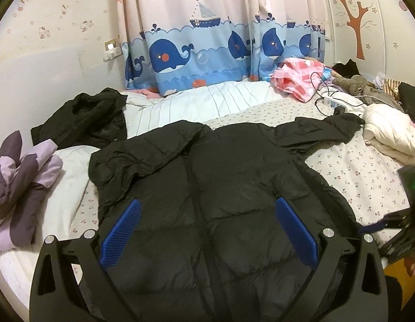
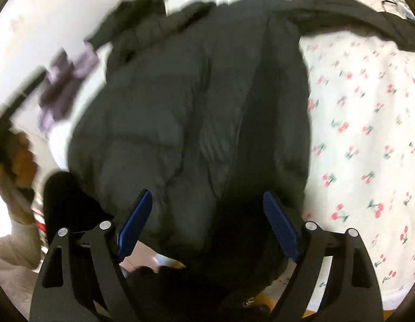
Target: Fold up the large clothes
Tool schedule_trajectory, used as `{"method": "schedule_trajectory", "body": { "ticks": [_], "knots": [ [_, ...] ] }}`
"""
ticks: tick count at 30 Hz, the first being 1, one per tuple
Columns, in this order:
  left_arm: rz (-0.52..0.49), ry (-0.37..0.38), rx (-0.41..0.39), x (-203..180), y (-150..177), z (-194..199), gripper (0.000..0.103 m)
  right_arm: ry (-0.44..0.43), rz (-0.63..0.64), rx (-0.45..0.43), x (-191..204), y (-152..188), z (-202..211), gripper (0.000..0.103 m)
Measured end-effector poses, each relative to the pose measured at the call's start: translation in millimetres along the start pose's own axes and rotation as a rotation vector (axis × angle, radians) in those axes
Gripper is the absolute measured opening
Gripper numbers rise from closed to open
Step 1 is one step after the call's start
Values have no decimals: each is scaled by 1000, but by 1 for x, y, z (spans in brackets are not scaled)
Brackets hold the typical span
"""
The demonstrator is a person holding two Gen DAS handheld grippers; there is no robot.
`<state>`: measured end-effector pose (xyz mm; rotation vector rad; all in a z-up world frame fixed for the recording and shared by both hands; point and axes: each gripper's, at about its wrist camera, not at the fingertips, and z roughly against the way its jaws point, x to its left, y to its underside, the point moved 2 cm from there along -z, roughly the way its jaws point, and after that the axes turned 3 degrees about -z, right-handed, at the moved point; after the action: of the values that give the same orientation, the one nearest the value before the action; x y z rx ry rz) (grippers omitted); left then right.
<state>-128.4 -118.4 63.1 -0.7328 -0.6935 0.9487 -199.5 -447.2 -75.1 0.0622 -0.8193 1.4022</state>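
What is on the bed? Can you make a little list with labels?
big coat: black puffy jacket spread flat on the bed
its right sleeve: stretched out sideways
left gripper: open above the jacket, holding nothing
right gripper: open above the jacket's bottom edge, holding nothing
other clothes: second black jacket, purple bundle, cream coat

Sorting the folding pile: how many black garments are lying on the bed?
2. A black puffer jacket lies spread flat at the near edge; a crumpled black garment sits behind it to the left. Dark items in the far right clutter may hide more.
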Motion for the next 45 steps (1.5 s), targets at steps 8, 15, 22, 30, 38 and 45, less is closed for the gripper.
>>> {"method": "schedule_trajectory", "body": {
  "ticks": [8, 15, 22, 30, 38, 45],
  "knots": [
    [-15, 40, 45, -6, -4, -47, 97, 60, -295, -340, -87, -52, 70, 87],
    [-3, 16, 117, 19, -10, -110, 97, 100, -686, -645, -212, -115, 113, 88],
    [98, 45, 210, 40, 10, -152, 97, 208, -831, -710, -298, -182, 95, 88],
    [93, 18, 214, 53, 16, -160, 97, 405, -962, -734, -368, -233, 55, 91],
    [119, -16, 247, 64, 20, -172, 97, 422, -849, -760, -353, -255, 57, 7],
    [-6, -67, 178, 54, -7, -177, 97, 324, -808, -788, -340, -247, 86, 8]
  ]
}}
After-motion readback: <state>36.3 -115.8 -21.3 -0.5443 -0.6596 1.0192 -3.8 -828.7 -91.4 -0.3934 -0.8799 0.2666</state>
